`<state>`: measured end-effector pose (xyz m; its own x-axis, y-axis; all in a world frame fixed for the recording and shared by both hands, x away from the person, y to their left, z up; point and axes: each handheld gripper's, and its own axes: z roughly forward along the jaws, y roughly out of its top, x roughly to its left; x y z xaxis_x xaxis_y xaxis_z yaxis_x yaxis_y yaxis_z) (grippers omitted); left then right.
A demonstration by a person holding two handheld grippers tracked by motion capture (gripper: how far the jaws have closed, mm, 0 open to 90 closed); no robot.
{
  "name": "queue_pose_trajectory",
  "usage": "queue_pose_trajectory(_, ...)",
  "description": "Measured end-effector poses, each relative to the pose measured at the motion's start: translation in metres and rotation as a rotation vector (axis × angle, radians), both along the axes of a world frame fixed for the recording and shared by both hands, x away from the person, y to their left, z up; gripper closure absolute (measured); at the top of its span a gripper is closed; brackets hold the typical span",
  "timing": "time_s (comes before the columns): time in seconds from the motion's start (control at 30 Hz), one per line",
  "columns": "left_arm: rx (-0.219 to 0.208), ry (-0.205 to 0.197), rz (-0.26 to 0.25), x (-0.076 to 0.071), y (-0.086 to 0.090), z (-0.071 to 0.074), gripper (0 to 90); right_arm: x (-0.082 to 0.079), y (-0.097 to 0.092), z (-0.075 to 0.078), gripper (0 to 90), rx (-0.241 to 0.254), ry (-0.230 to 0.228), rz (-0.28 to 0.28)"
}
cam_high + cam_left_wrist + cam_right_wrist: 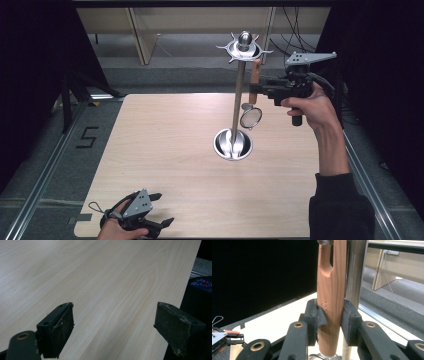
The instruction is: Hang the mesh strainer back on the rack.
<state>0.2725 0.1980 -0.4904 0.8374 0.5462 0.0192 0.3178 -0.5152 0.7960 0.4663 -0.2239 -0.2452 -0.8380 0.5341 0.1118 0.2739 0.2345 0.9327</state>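
A steel utensil stand (239, 95) rises from a round base (233, 144) in the middle of the table, with a star-shaped hook ring (244, 49) on top. My right gripper (256, 89) is shut on the wooden handle (331, 302) of a small strainer (251, 117), held upright beside the pole (354, 272). The slot at the handle's upper end is close to a hook of the ring. My left gripper (161, 209) rests at the table's front left corner, open, with bare wood between its pads (60, 327).
The light wooden table (165, 145) is bare around the stand. Metal rails run along both sides on the floor. Dark curtains flank the scene, and wooden furniture legs and cables stand behind the table.
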Motion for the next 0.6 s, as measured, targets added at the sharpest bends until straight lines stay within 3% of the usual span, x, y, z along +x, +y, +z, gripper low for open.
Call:
queue_pose_trajectory(0.13,0.0,0.0,0.0,-0.0003,-0.0001,0.0001,15.3,-0.0022,-0.0008,0.0007,69.7,-0.002,0.014,-0.012)
queue_pose_trajectory(0.33,-0.001,-0.002,0.001,0.0001,-0.0003,-0.0001,15.3,-0.0003,-0.0029,-0.0025,68.3,0.009,-0.012,-0.025)
queue_pose_trajectory(0.53,0.0,0.0,0.001,0.0,-0.0002,0.0,15.3,-0.0026,-0.0023,-0.0031,67.0,0.005,0.005,-0.04)
queue_pose_trajectory(0.6,0.002,0.0,-0.001,0.0,-0.0002,0.0,15.3,-0.004,-0.0032,-0.002,66.1,0.002,-0.015,-0.041)
